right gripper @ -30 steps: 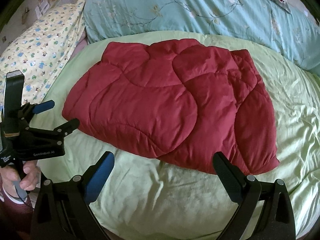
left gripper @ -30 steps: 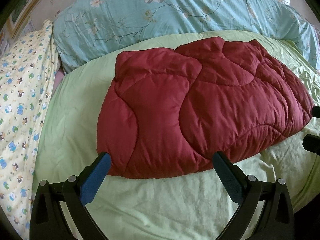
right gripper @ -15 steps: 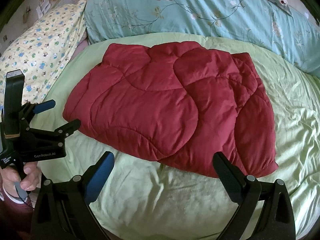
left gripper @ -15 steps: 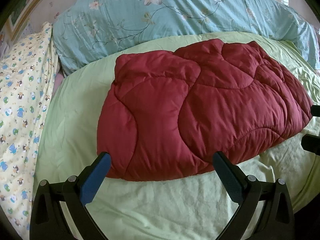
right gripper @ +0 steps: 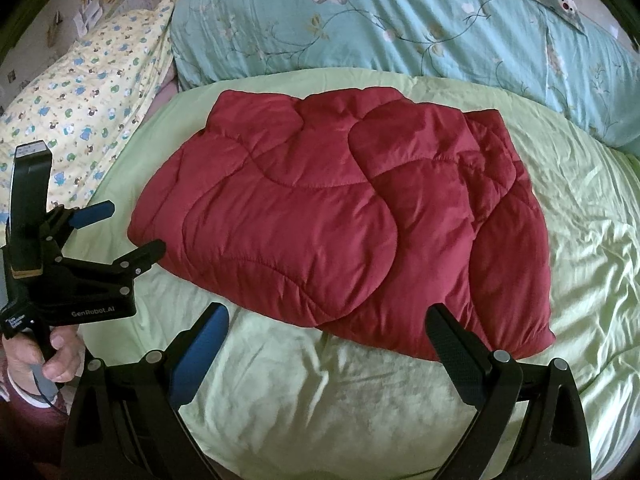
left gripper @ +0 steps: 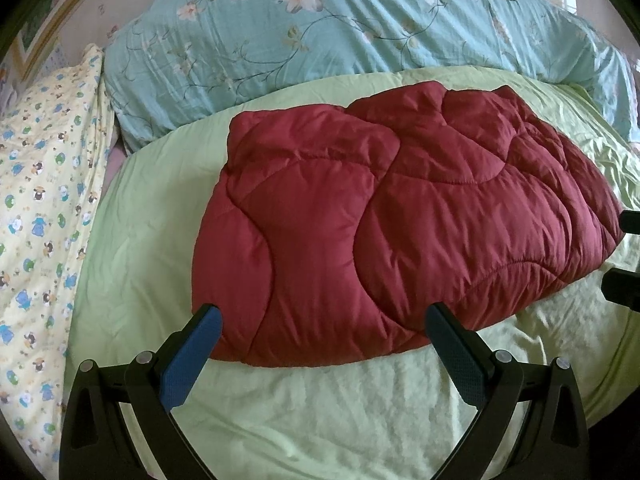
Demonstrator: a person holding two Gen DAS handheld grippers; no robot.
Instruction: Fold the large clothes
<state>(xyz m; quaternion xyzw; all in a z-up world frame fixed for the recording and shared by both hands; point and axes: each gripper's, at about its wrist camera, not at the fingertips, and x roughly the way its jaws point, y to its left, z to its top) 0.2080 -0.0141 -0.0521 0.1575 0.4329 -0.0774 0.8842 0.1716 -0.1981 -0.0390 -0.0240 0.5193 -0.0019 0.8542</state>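
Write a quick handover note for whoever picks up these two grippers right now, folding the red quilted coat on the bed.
Left gripper: open, empty, hovering at the near left edge of the red quilted garment.
Right gripper: open, empty, hovering at the near right edge.
Garment: lying on the green bedsheet, already folded into a compact bundle with layers overlapping on its right side; nothing is gripping it.
Behind it are the floral blue duvet and the yellow cartoon-print pillow.
Left to do: probably one more fold or just tidying the edges; judge before grabbing.

My left hand-held gripper (right gripper: 128,230) is black with silver screws, one blue pad and white "GenRobot.AI" lettering; my sleeve (right gripper: 24,416) is maroon, cuff white.
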